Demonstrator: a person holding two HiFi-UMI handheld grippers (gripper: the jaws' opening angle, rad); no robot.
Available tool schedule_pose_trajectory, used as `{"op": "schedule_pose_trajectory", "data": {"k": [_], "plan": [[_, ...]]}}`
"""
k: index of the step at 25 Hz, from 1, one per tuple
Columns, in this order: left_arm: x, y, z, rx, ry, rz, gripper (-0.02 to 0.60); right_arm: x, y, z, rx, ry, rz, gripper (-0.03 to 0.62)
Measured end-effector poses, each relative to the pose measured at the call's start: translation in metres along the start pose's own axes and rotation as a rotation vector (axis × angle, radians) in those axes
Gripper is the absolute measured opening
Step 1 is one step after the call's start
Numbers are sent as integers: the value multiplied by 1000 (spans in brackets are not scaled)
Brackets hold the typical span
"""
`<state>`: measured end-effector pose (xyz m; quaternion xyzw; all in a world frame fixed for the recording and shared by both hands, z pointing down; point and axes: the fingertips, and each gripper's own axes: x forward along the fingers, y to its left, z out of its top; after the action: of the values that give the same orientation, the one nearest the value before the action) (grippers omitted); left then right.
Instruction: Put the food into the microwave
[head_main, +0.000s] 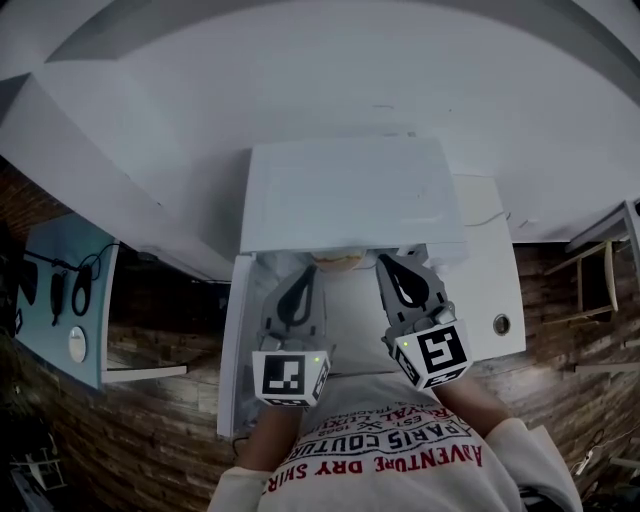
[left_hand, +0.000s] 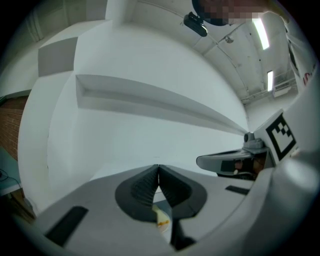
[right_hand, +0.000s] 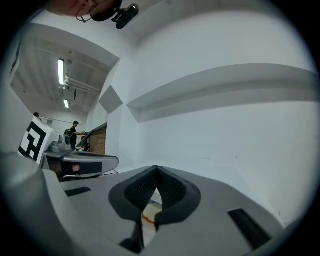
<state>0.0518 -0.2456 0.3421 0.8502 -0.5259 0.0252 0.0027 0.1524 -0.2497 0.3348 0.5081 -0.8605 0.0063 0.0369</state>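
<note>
Left gripper (left_hand: 158, 169), right gripper (right_hand: 157, 170) pinch food plate (head_main: 335, 260) (2 grips); white counter (head_main: 490, 285), white wall (head_main: 330, 70).

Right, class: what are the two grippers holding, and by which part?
A plate of food, it seems: left gripper on its left edge, right gripper on its right edge.

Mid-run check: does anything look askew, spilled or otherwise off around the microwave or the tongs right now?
Nothing stands out. The left tongs and right tongs are both shut on the plate of food at the mouth of the microwave. No spill shows, though little of the plate is visible.
</note>
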Motion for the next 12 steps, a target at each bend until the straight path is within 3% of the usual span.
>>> {"op": "schedule_pose_trajectory", "data": {"k": [12], "plan": [[3,-2,0,2,4,10,6,6,3,-22,45,67,41,11]]}}
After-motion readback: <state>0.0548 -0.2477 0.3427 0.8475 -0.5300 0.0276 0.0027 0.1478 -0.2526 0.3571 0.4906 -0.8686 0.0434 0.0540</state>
